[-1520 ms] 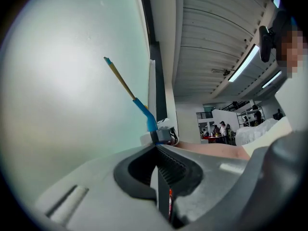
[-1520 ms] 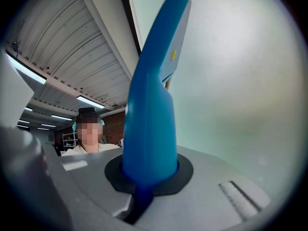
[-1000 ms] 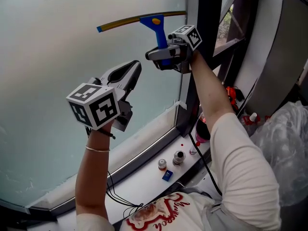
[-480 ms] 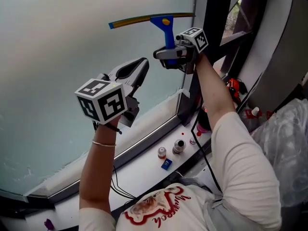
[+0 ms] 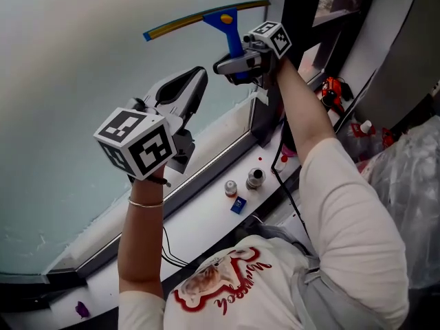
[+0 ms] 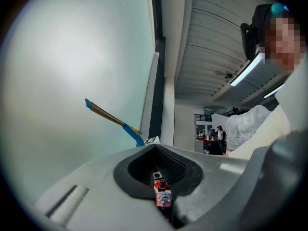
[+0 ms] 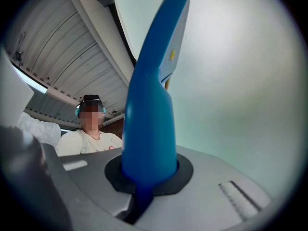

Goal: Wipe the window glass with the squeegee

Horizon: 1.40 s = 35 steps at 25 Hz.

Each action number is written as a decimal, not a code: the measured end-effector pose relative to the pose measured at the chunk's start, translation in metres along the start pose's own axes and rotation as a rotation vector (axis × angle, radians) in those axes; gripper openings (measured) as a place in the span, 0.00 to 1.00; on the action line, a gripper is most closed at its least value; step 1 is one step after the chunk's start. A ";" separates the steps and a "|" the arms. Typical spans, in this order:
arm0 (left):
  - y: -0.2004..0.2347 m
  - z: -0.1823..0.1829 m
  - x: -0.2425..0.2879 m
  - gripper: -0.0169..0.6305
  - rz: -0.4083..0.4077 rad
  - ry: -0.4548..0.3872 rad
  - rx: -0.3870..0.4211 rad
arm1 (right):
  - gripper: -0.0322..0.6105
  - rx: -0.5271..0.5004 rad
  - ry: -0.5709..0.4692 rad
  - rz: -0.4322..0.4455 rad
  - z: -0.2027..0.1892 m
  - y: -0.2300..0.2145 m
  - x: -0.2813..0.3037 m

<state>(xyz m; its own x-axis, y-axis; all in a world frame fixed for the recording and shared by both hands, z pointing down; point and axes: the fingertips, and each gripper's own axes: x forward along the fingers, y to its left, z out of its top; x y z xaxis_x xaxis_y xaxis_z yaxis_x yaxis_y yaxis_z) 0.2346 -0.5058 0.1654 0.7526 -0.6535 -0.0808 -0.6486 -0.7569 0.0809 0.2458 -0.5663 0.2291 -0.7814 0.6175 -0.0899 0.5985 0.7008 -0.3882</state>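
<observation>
- The squeegee (image 5: 223, 19) stands high against the window glass (image 5: 82, 60). Its yellow-edged blade lies across the pane and tilts up to the right, and its blue handle points down from the blade.
- The right gripper (image 5: 234, 66) is just under the squeegee's blade. Its jaws are clamped on the blue handle, which the right gripper view shows rising out of the dark pocket between them (image 7: 147, 177).
- In that same view the squeegee (image 7: 149, 105) fills the middle and the pale glass (image 7: 240, 81) lies to its right.
- The left gripper (image 5: 196, 81) is below and left of the squeegee, well apart from it. Its jaws are pressed together with nothing pinched between them. It points up toward the pane.
- From the left gripper view (image 6: 159, 177) the squeegee (image 6: 113, 119) shows small, above the jaws and to their left.
- Well below the squeegee, on the white sill (image 5: 199, 232), stand two small jars close together. One has a reddish cap (image 5: 231, 188) and the other has a metal look (image 5: 255, 178). Both are capped and their contents cannot be made out.
- A small blue item (image 5: 238, 205) lies just in front of the jars, further from the squeegee.
- Far right of the squeegee and lower sits a bulging clear plastic bag (image 5: 412, 184). What fills it cannot be told.
</observation>
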 end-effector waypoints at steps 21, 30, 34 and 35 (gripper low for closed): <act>0.017 -0.123 0.001 0.03 0.023 0.045 -0.199 | 0.09 0.173 -0.053 -0.014 -0.133 -0.040 -0.019; 0.013 -0.147 -0.004 0.03 0.036 0.076 -0.229 | 0.09 0.211 -0.103 -0.020 -0.161 -0.049 -0.021; 0.016 -0.159 -0.011 0.03 0.050 0.091 -0.249 | 0.09 0.235 -0.134 -0.016 -0.177 -0.056 -0.021; 0.016 -0.162 -0.012 0.03 0.053 0.097 -0.253 | 0.09 0.241 -0.141 -0.013 -0.180 -0.057 -0.021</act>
<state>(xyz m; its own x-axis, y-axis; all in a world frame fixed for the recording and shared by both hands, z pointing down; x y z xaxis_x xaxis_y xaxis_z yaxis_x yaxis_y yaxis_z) 0.2332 -0.5087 0.3289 0.7338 -0.6789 0.0243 -0.6471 -0.6877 0.3291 0.2604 -0.5551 0.4186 -0.8159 0.5412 -0.2034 0.5417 0.5929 -0.5959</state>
